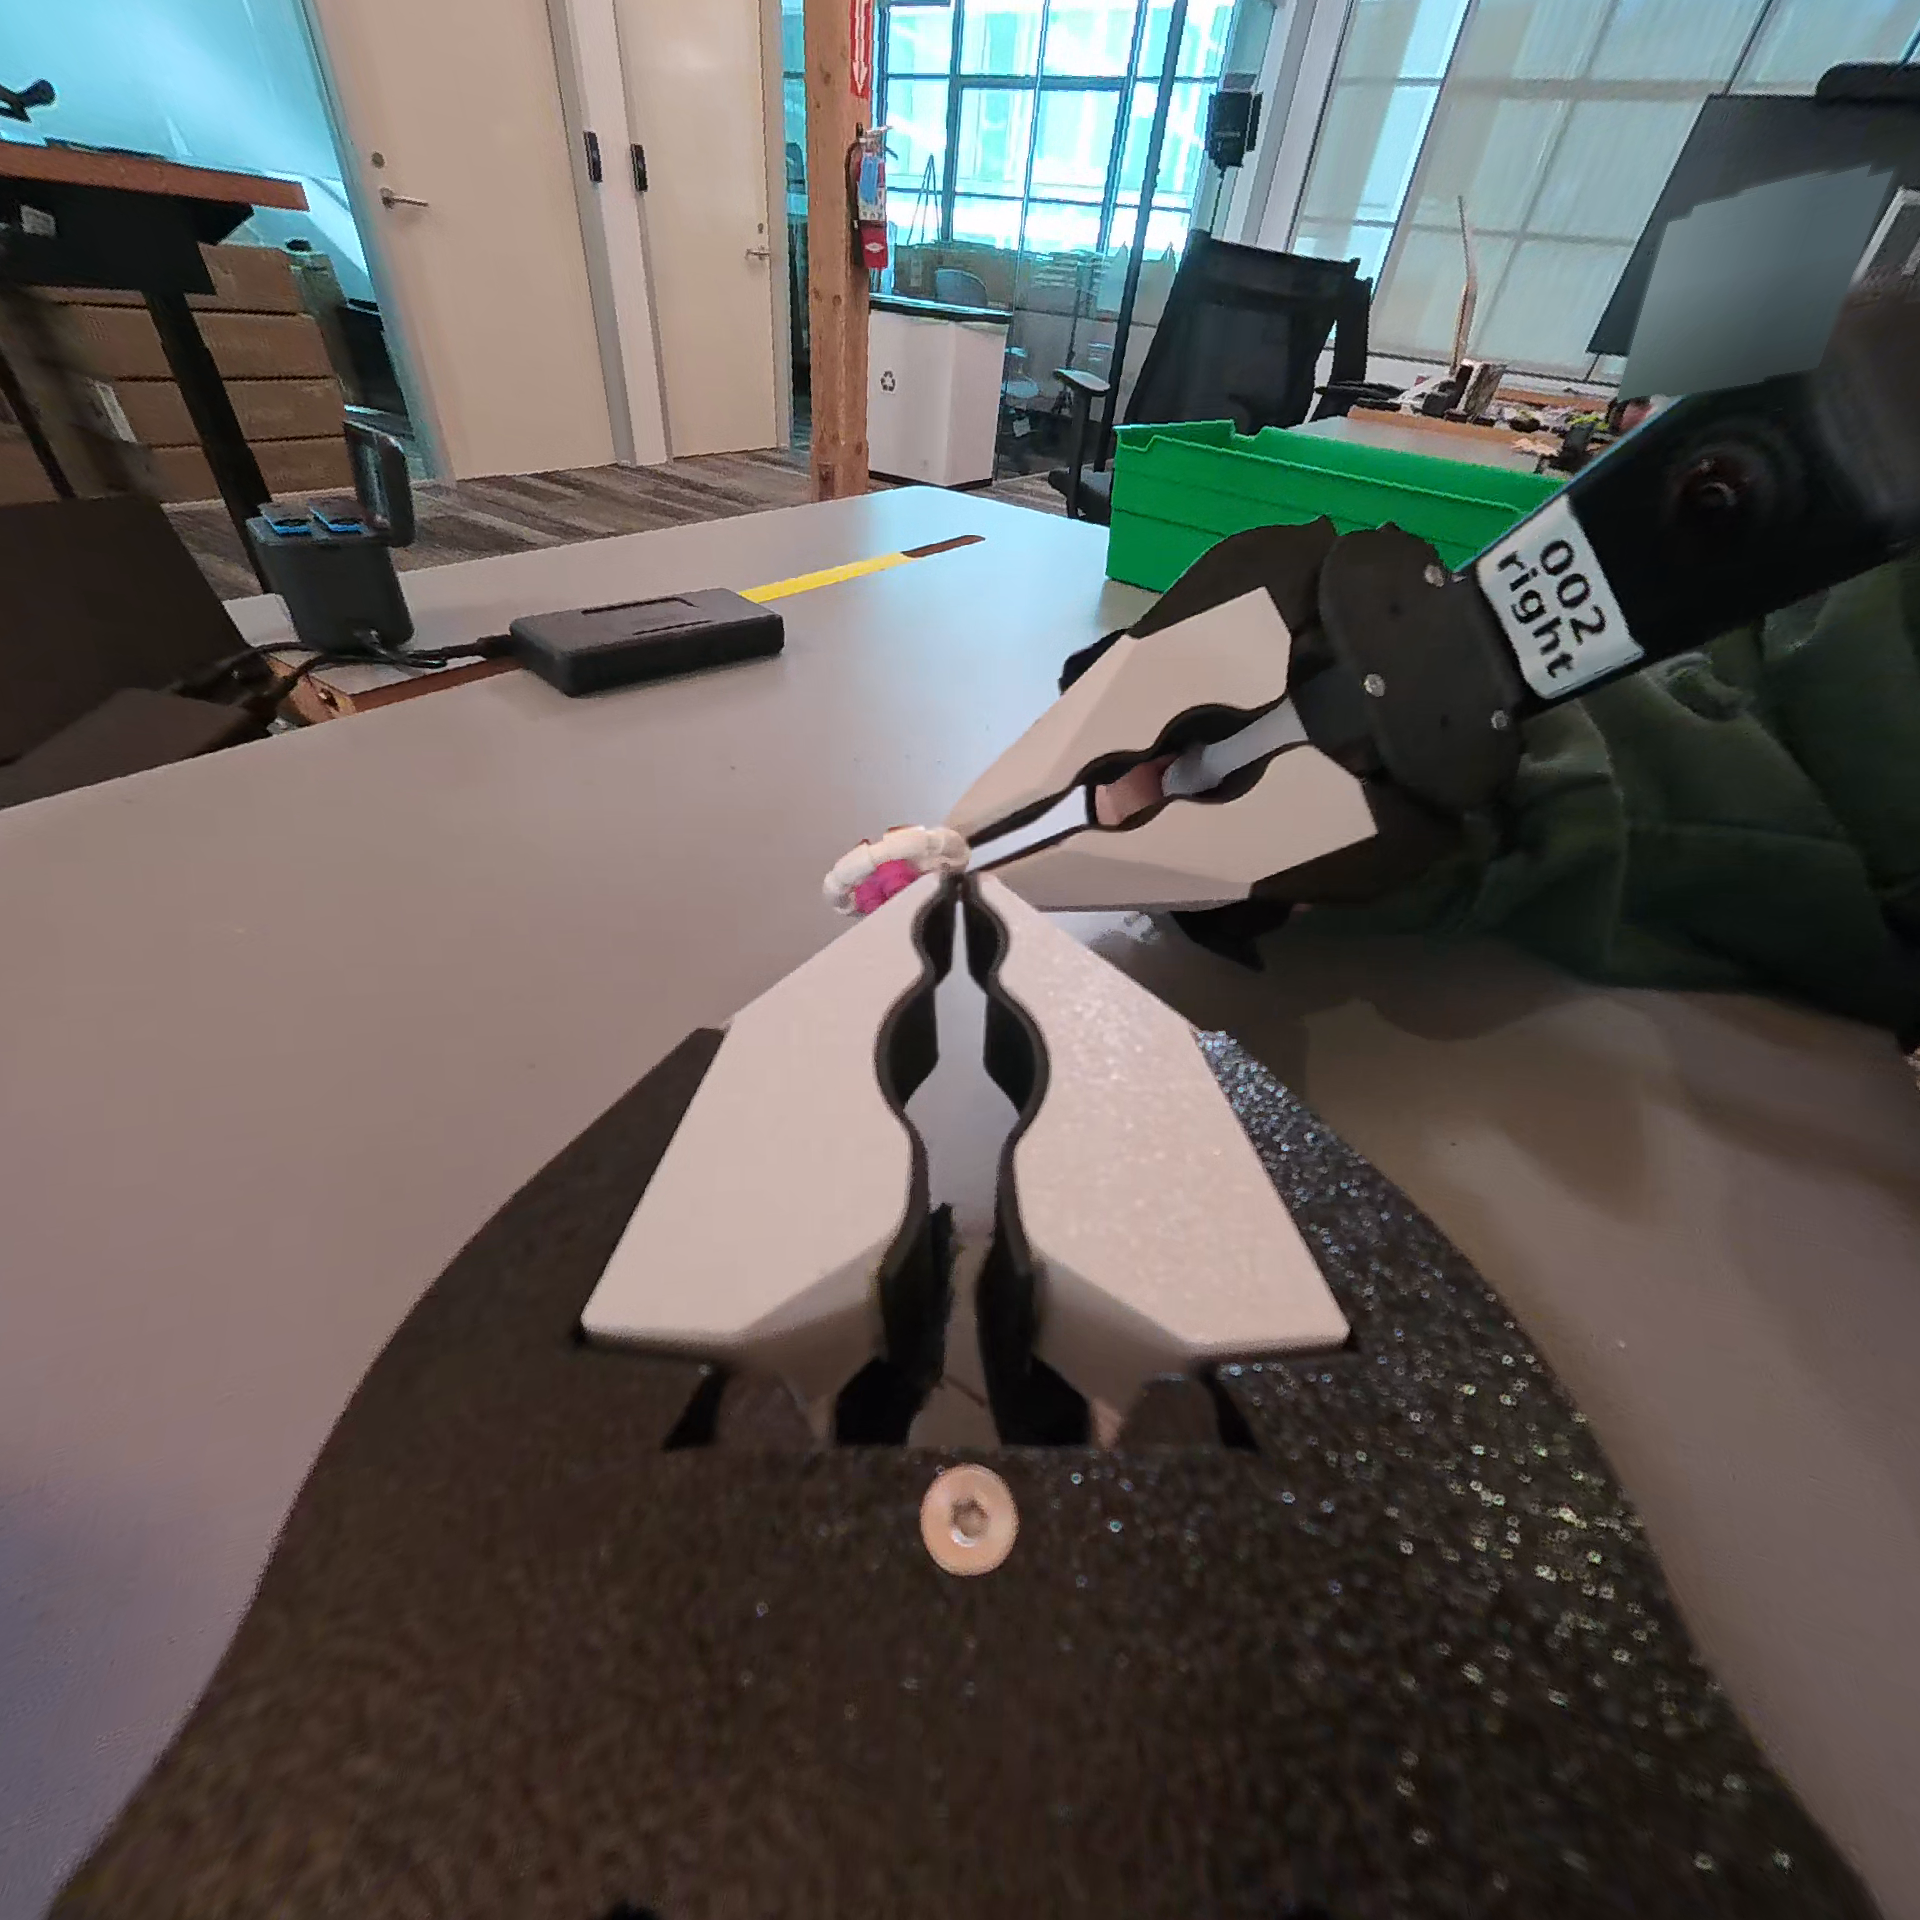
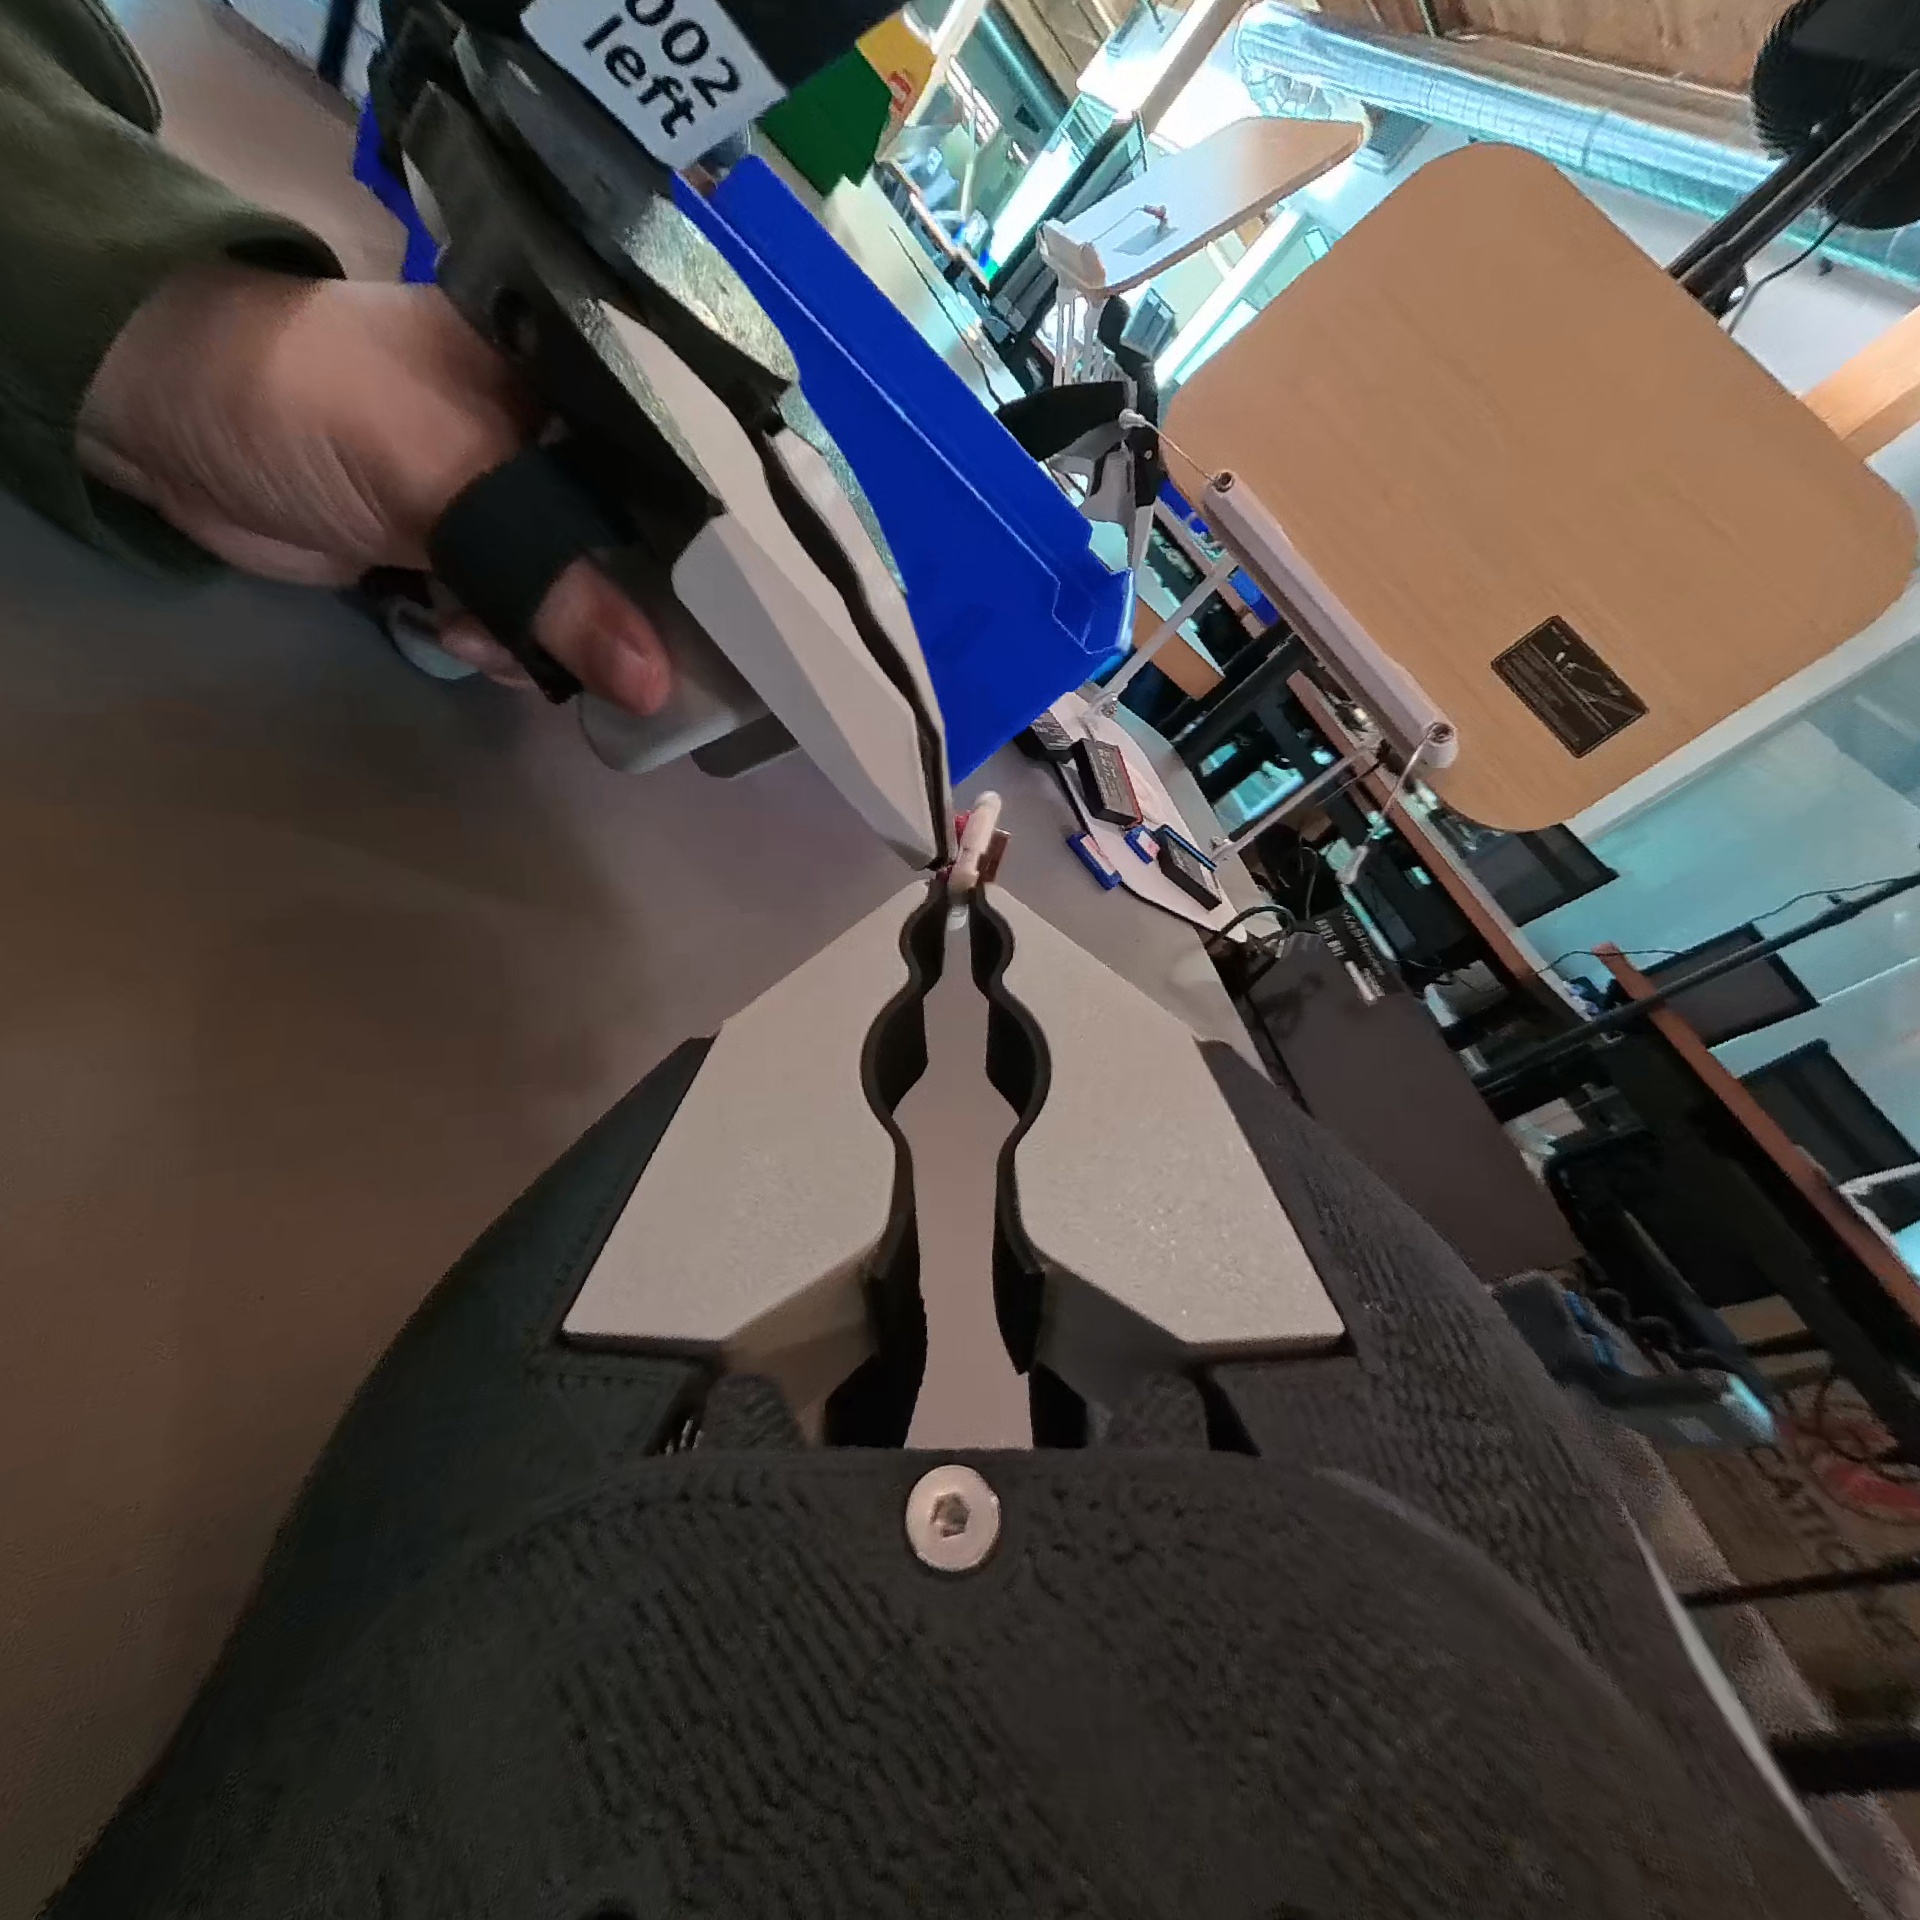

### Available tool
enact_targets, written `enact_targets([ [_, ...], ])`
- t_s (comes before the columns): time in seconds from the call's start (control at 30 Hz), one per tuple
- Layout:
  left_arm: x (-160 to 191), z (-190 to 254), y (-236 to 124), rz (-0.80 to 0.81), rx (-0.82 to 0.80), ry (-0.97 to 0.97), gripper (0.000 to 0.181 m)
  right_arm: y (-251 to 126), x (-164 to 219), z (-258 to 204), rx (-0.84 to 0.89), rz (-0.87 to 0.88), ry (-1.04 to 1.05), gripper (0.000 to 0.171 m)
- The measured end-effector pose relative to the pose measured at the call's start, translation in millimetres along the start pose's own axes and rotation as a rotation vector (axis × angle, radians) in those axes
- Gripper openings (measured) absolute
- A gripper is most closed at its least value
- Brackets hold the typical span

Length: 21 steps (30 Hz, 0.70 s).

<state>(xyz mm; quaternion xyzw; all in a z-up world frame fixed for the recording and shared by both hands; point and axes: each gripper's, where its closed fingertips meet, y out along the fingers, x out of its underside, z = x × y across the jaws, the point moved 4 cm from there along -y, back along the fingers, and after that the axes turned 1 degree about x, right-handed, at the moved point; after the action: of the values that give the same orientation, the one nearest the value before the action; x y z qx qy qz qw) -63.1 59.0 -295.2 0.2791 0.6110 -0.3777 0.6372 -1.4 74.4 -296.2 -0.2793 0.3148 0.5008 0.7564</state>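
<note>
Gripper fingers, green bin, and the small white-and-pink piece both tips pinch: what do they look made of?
Fingers: likely 3D-printed plastic, matte grey, grainy sparkle, with black wavy liners.
Green bin: moulded plastic, smooth, slightly glossy.
White-and-pink piece: too small to tell; possibly plastic beads or clips.

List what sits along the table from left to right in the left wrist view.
Dark charging dock → flat black box → yellow tape strip → small white and pink piece → green bin.

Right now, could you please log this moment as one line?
left tongs: shut on beaded piece | right tongs: shut on beaded piece | above grey table
</note>
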Motion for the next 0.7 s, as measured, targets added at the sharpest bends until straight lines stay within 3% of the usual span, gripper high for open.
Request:
enact_targets([
  [0.3, 2, -10, -3, -0.02, -0.071, -0.043, 0.0, -1, 5, 11, -0.013, 0.007, 0.182, 0.002],
  [0.7, -3, -5, -4, -0.012, -0.105, 0.072, 0.002, 1, 5, 5, -0.047, 0.003, 0.171, 0.002],
])
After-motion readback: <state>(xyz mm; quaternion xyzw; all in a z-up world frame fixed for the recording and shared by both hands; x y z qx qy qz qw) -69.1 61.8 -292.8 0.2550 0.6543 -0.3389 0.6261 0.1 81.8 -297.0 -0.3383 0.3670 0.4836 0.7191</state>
